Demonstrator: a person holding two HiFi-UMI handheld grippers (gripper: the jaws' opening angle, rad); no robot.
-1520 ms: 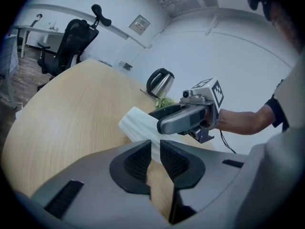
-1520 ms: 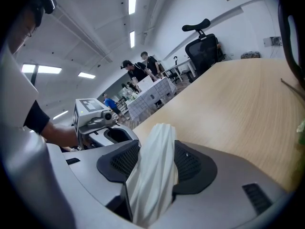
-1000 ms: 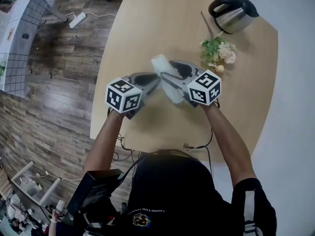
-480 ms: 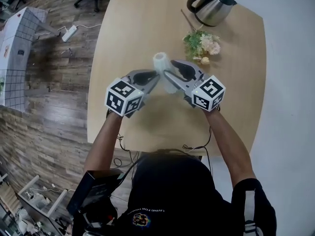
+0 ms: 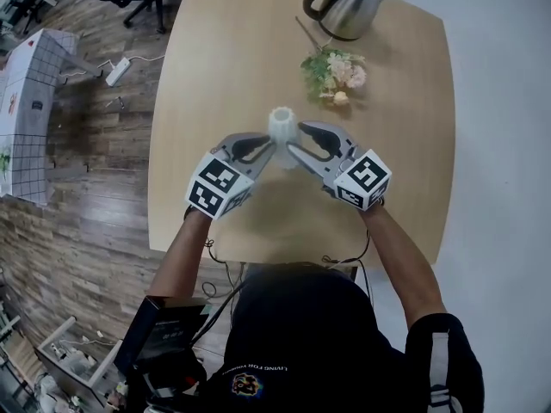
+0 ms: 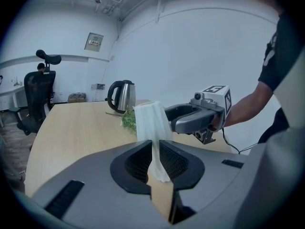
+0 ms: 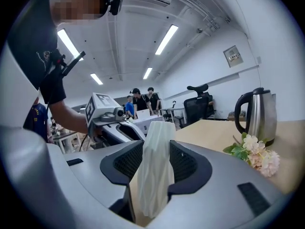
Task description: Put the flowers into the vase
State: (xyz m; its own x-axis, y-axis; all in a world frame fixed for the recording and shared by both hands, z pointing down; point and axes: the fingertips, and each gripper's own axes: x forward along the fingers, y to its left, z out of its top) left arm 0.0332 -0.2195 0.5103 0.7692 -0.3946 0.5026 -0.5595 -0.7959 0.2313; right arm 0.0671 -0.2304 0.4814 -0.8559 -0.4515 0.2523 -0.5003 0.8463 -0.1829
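A white ribbed vase (image 5: pixel 282 124) stands upright between both grippers over the middle of the table; whether its base touches the wood is hidden. My left gripper (image 5: pixel 269 145) is shut on the vase (image 6: pixel 151 124) from the left, its pads pinching a narrow part low down. My right gripper (image 5: pixel 294 148) has just been closing and is shut on the vase (image 7: pixel 155 163) from the right across its wider body. The flowers (image 5: pixel 332 70), pale pink blooms with green leaves, lie on the table beyond the vase.
A steel kettle (image 5: pixel 342 5) with a black handle stands at the table's far edge, just behind the flowers. The round wooden table (image 5: pixel 215 76) has bare wood at left. Chairs and a power strip (image 5: pixel 113 71) are on the floor at left.
The vase has gone from slanting across the grippers to upright. Both grippers have moved away from the person, toward the flowers. The right jaws have drawn in around the vase.
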